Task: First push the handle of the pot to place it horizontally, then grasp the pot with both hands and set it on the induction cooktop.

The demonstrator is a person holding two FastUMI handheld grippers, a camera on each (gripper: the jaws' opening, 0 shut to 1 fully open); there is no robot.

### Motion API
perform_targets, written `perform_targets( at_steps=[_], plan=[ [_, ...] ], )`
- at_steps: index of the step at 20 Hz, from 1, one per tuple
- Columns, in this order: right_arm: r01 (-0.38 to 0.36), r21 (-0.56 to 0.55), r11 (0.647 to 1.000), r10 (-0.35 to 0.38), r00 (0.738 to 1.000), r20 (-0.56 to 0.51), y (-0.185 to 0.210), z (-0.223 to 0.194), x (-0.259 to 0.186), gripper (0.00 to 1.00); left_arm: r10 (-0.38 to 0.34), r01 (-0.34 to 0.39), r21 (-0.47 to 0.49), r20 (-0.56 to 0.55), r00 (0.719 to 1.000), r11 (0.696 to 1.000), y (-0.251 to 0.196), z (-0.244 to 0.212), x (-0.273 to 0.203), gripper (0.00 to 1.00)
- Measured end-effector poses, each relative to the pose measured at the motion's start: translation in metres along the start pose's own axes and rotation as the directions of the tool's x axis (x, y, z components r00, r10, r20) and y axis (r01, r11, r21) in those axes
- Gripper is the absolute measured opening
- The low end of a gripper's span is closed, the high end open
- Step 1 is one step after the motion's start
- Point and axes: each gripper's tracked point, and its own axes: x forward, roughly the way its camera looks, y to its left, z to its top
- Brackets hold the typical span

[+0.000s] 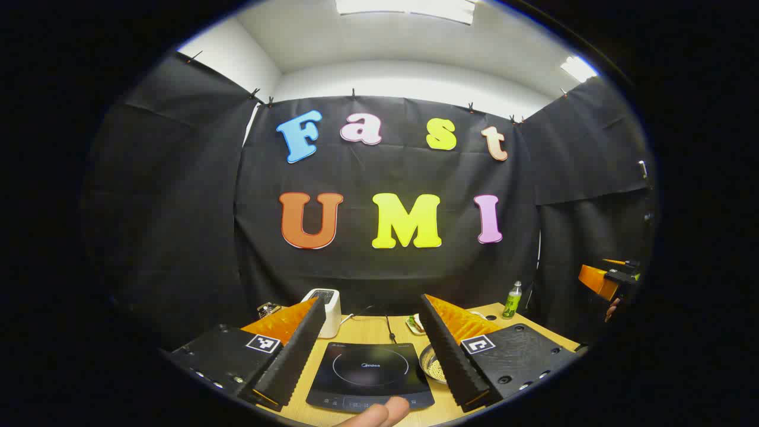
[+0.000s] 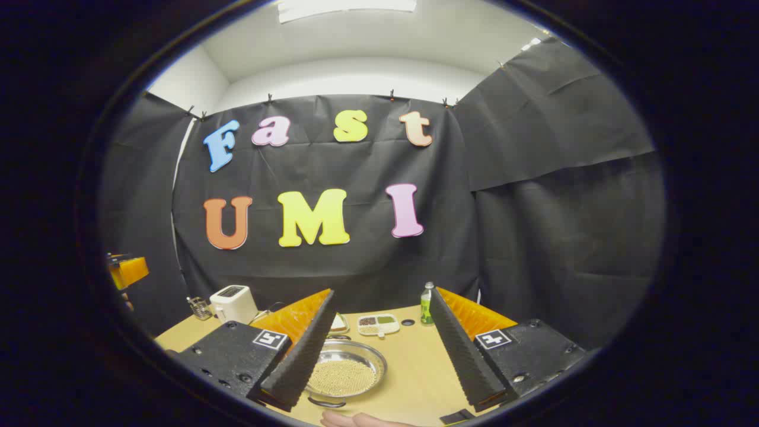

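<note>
- Black glass induction cooktop (image 1: 369, 375) lies flat on the light wooden table (image 1: 379, 332), seen between the spread fingers of the left gripper (image 1: 369, 397), which holds nothing.
- Shallow round metal pot (image 2: 345, 368), filled with pale grains, sits on the table just beside the cooktop's right edge; in the right gripper view it lies between the fingers of the right gripper (image 2: 379, 394), whose jaws stand wide apart and touch nothing.
- White toaster (image 2: 233, 303) stands near the back wall.
- Green bottle (image 2: 426, 303) stands upright at the far edge, near a small divided tray (image 2: 378, 323).
</note>
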Motion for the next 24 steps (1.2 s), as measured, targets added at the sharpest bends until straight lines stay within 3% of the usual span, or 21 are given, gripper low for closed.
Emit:
perform_targets(
  at_steps=[16, 24],
  plan=[
    [-0.025, -0.043, 0.999, 0.025, 1.000, 0.013, 0.005, -0.001, -0.008, 1.00, 0.009, -0.010, 0.015, 0.026, 1.000, 1.000, -0.004, 0.009, -0.018, 0.95],
    [-0.067, -0.023, 0.998, 0.064, 0.994, -0.091, 0.030, -0.038, 0.014, 0.95, 0.045, -0.046, 0.006, 0.028, 0.999, 0.999, 0.005, 0.004, -0.026, 0.95]
  ],
)
